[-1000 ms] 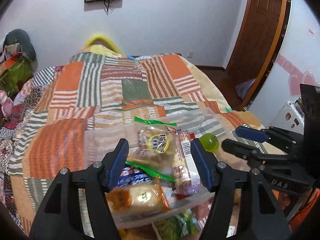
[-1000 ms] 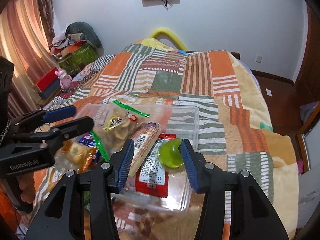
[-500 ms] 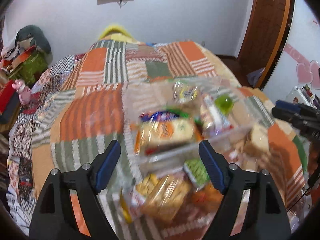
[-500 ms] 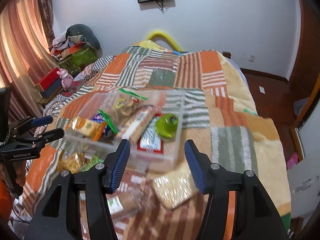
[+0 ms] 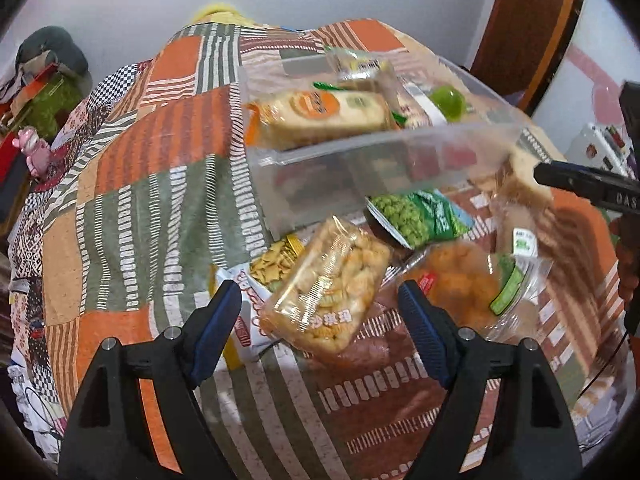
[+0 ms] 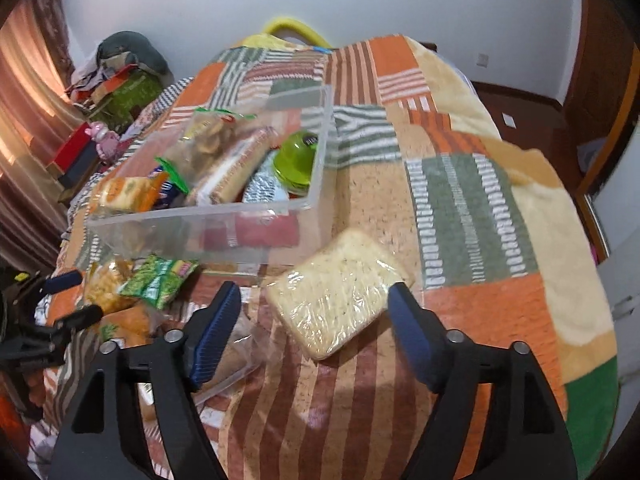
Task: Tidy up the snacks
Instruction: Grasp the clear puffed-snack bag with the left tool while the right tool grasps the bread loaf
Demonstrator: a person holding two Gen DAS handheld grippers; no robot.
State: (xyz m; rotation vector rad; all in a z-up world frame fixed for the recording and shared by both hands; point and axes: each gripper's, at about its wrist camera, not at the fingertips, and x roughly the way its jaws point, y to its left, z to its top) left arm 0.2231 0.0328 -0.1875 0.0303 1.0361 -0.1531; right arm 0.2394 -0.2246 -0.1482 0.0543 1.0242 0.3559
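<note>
**Both grippers open above loose snack packs on the bed**

Left gripper [image 5: 320, 320] stands with its jaws apart over a clear pack of small golden biscuits [image 5: 328, 292], which lies between the blue pads without being pressed; its jaws have lately been opening. Beside that pack lie a yellow cracker bag [image 5: 274, 264], a green pea bag [image 5: 416, 212] and a clear bag of orange puffs [image 5: 460, 284], all on the patchwork blanket [image 5: 160, 200]. Right gripper [image 6: 314, 316] is open too, its jaws having just widened, with a wrapped pale slab of bread [image 6: 340, 288] lying between the fingers, untouched. Just beyond both stands the clear plastic bin [image 6: 200, 224], holding an orange-labelled cake pack [image 5: 320, 114], a long cracker sleeve [image 6: 232, 168], a green jelly cup [image 6: 298, 156] and other wrappers.
</note>
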